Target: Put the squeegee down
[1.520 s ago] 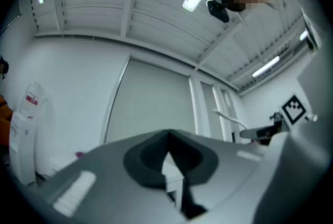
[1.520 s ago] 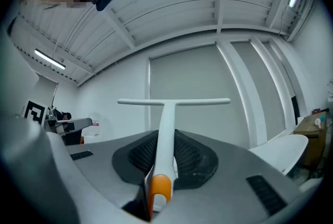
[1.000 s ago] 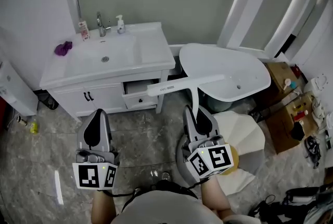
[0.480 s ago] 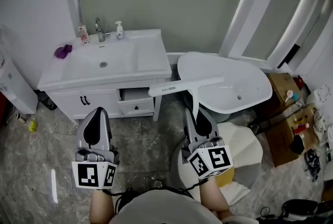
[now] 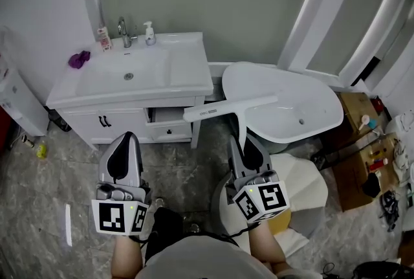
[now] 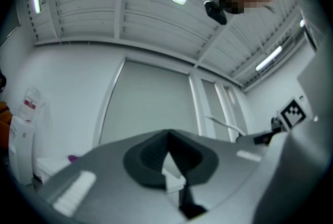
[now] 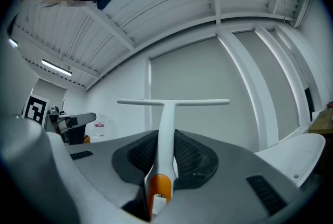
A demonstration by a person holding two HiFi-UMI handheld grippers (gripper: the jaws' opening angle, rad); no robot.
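The squeegee point(image 5: 229, 106) is white and T-shaped, with an orange end on its handle point(image 7: 159, 186). My right gripper point(image 5: 244, 142) is shut on the handle, and the blade lies crosswise in the air ahead of it, over the gap between the vanity point(image 5: 129, 77) and the bathtub point(image 5: 284, 100). In the right gripper view the squeegee point(image 7: 166, 114) rises upright from between the dark pads. My left gripper point(image 5: 125, 142) hangs level beside it on the left, in front of the vanity's doors, shut with nothing in it point(image 6: 167, 153).
On the vanity stand a faucet point(image 5: 122, 32), a soap bottle point(image 5: 149, 32), a small tube point(image 5: 103, 38) and a purple cloth point(image 5: 79, 59). One drawer point(image 5: 169, 125) stands slightly open. A white toilet point(image 5: 301, 174) is under my right arm. Cardboard boxes point(image 5: 362, 142) crowd the right.
Both grippers have drifted a little across the room with the person, and the vanity and tub have shifted slightly in view. The squeegee stays gripped in the right gripper.
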